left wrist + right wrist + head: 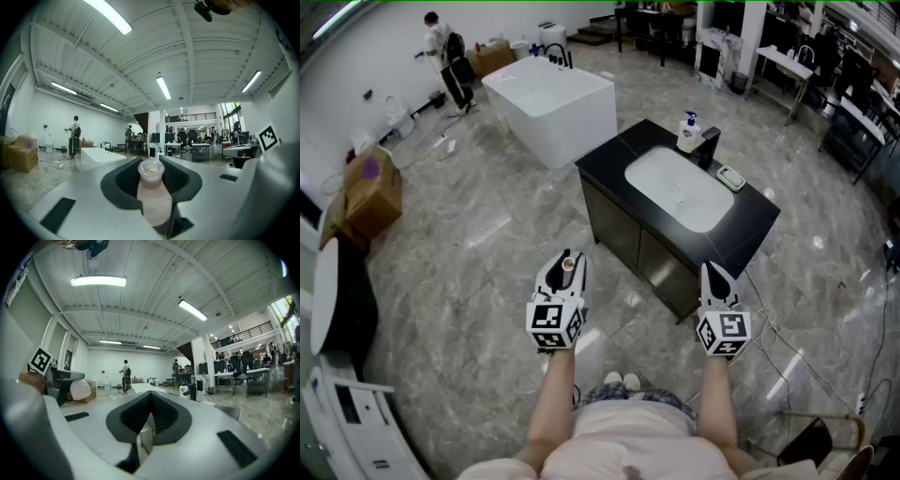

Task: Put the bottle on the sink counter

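White-shelled left claw and right claw, black ribbed pads, black-and-white marker cubes; pale top, white shoes.

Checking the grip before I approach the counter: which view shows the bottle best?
The left gripper view: the bottle stands upright, close and large, clamped between the jaws of the left gripper. The head view shows only its small top from above. The right gripper view does not show it clearly.
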### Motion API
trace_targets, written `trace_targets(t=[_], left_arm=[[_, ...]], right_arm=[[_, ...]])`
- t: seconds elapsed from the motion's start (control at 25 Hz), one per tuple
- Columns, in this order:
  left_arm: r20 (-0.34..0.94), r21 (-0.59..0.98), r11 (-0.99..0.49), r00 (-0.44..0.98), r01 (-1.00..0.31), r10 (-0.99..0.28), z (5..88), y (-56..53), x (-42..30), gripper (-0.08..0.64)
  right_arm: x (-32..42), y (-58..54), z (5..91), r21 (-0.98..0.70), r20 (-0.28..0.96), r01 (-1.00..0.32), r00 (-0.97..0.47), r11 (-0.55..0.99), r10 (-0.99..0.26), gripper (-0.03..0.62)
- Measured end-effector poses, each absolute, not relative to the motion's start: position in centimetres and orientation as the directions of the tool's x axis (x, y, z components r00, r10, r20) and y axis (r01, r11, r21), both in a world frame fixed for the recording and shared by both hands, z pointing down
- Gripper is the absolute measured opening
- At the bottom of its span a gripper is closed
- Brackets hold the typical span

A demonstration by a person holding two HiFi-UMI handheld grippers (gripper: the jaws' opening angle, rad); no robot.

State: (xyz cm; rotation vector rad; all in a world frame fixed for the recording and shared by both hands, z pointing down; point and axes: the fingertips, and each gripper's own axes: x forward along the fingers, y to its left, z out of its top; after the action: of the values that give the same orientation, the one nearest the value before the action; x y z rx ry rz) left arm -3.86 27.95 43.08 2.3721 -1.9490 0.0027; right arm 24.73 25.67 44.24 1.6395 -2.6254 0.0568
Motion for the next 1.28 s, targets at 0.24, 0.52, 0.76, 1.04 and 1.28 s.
trace_targets(t=[0.24,0.52,0.76,1.04,1.28], left_arm=[[0.045,0.053,-0.196,0.198,-0.979,-0.979,43.1,28.0,-3.6,0.132],[0.049,0.053,-0.200,0.202,-0.978,-0.978,43.3,27.6,-3.7,0.132],[0.053,0.055,-0.198,0.201,-0.979,-0.978,43.5,27.6,-3.6,0.132],[0.057,0.057,-0.198,0.201,-0.979,-0.978,43.6,27.6,-3.8,0.132],[0.058,0.060,-0.201,0.204,-0.978,-0.977,43.7,27.3,-4.2,0.132]], right_arm=[[24.9,25.8,44.2,-0.007,0.051,-0.900,-0.435,0.435,-0.899,0.012],[24.8,25.5,44.2,-0.011,0.051,-0.901,-0.434,0.434,-0.900,0.013],[25.2,25.3,44.5,-0.032,0.050,-0.908,-0.418,0.417,-0.907,0.014],[24.9,25.4,44.7,-0.045,0.053,-0.905,-0.425,0.423,-0.904,0.015],[24.4,25.1,44.8,-0.049,0.048,-0.905,-0.425,0.423,-0.904,0.015]])
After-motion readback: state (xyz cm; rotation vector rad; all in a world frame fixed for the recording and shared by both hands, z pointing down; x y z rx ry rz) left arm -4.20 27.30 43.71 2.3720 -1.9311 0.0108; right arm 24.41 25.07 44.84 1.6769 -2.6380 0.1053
